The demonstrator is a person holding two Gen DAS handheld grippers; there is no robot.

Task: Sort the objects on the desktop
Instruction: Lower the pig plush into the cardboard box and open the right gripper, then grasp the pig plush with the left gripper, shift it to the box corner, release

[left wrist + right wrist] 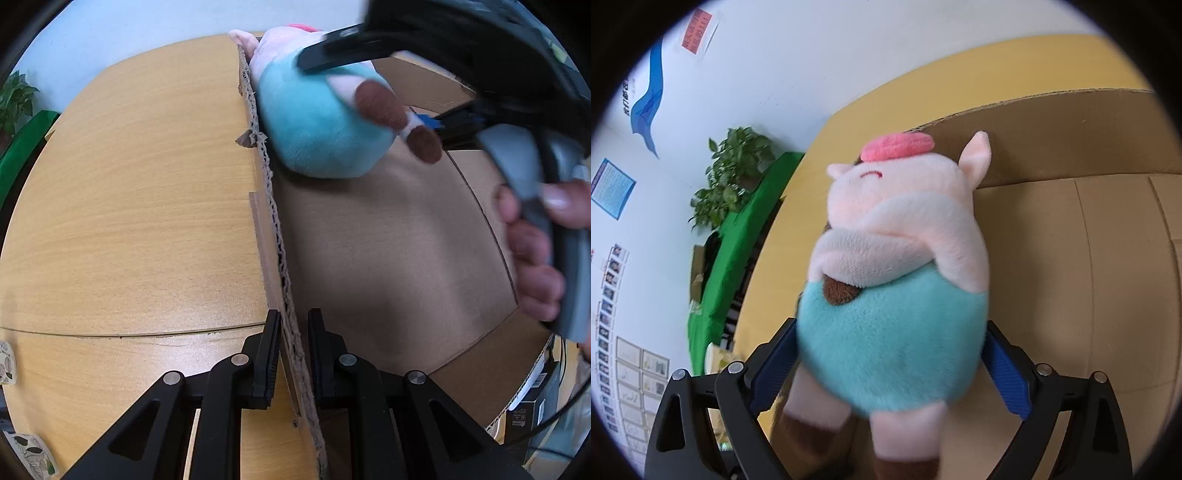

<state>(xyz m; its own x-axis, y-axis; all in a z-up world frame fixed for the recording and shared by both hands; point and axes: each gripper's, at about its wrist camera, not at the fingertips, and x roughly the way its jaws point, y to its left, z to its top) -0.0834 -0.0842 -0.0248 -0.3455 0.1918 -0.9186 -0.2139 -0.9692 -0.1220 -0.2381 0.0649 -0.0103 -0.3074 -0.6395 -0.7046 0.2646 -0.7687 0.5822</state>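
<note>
A plush pig (897, 295) with a teal body, pink head and brown hooves sits between the blue pads (1006, 373) of my right gripper (890, 369), which is shut on its belly. In the left wrist view the plush pig (317, 122) hangs over the inside of a cardboard box (388, 251), close to its left wall. My left gripper (291, 354) is shut on that box wall (275, 229), one finger on each side of the torn cardboard edge.
The box stands on a wooden table (140, 206). A green chair (738, 236) and a potted plant (731, 173) stand beyond the table's far edge. Leaf-patterned cards (31, 448) lie at the table's near left. A dark box (532, 402) stands outside the carton's right side.
</note>
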